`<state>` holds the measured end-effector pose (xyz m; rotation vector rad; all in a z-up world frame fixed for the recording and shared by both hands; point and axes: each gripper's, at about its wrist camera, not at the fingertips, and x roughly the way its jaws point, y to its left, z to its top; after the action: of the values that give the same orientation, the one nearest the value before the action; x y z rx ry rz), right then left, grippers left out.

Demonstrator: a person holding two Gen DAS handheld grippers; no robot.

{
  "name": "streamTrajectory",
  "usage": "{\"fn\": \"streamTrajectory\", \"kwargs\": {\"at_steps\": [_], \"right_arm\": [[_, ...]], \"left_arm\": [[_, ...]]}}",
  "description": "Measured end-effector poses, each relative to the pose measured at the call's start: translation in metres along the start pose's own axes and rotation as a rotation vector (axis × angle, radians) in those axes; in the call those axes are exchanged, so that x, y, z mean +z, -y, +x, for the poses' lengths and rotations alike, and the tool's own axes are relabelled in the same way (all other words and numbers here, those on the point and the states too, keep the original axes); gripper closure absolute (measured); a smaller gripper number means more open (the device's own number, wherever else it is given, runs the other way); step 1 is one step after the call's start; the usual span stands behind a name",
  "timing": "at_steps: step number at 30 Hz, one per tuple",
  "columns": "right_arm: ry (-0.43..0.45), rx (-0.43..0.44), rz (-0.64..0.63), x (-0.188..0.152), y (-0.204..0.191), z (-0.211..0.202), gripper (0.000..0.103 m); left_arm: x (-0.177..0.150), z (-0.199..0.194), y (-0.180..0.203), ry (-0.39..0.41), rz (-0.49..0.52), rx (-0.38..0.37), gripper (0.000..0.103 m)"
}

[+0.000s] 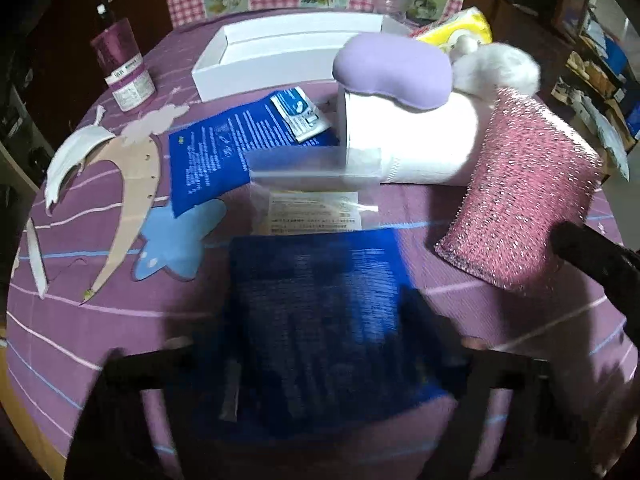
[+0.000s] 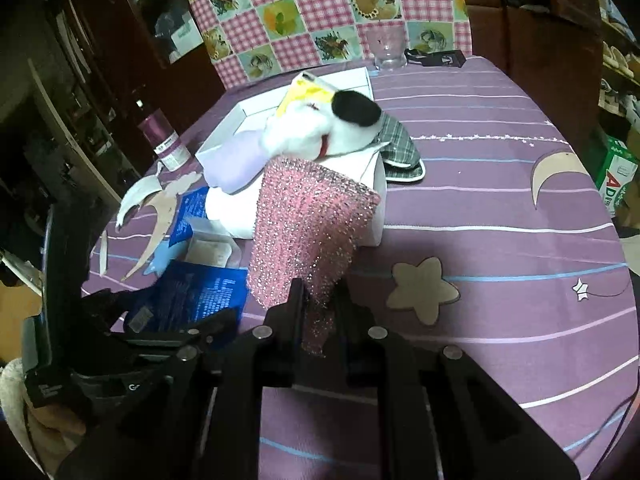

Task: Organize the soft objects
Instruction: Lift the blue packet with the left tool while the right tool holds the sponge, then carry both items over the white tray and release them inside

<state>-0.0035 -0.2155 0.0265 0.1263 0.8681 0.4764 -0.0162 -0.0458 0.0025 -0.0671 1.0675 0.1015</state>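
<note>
Pink sparkly cloth [image 2: 312, 220]: clamped by its near end between the narrowly set fingers of the right gripper [image 2: 320, 300]. Fans out upward from the grip. Hangs in front of the white roll [image 1: 420, 140], with its far edge overlapping the roll in the right wrist view; whether touching it, cannot tell. Lifted off the purple tablecloth [image 2: 500, 200], as far as can be seen.

On top of the white roll: lilac cushion [image 1: 392, 68], lying flat and overhanging the roll's end. Just behind the cushion, a white plush toy [image 2: 320, 128] with a black patch, leaning on the roll's top. Behind the white roll, a shallow white box [image 1: 280, 48], open upward. Against the roll's far side in the right wrist view, a grey checked piece [image 2: 396, 140].

In front of the white roll, nearer the cameras: clear plastic bag [image 1: 316, 196] with a printed label, then a blue pack [image 1: 332, 312], blurred. Left gripper [image 1: 326, 348] released, fingers spread to either side of that pack's near end, a strip of tablecloth showing between the left finger and the pack; contact on the other side not clear in the blur.

Beside the roll's end, away from the pink cloth: second blue pack [image 1: 224, 148], flat, with a small white sachet [image 1: 300, 114] on its corner. Farther out that way, a purple canister [image 1: 124, 68], upright.
</note>
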Motion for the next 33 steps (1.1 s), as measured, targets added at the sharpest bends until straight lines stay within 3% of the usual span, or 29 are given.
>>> {"fn": "streamTrajectory", "kwargs": {"at_steps": [6, 7, 9, 11, 21, 33], "right_arm": [[0.004, -0.001, 0.006, 0.000, 0.001, -0.003, 0.087], [0.007, -0.002, 0.008, -0.001, 0.001, -0.004, 0.087], [0.012, -0.005, 0.011, 0.000, 0.002, -0.007, 0.087], [0.016, -0.005, 0.017, 0.002, 0.003, -0.009, 0.087], [0.043, -0.019, 0.014, 0.010, -0.005, -0.026, 0.087], [0.106, -0.029, -0.029, 0.044, -0.027, -0.059, 0.087]], "left_arm": [[-0.005, -0.005, -0.019, 0.023, -0.007, -0.035, 0.053], [-0.007, -0.008, -0.023, 0.034, -0.013, -0.052, 0.059], [-0.011, -0.017, -0.026, 0.054, -0.024, -0.053, 0.084], [-0.013, -0.029, -0.030, 0.065, -0.033, -0.089, 0.093], [-0.015, -0.063, -0.042, 0.163, -0.037, -0.106, 0.098], [0.031, -0.092, -0.051, 0.249, -0.058, -0.156, 0.098]]}}
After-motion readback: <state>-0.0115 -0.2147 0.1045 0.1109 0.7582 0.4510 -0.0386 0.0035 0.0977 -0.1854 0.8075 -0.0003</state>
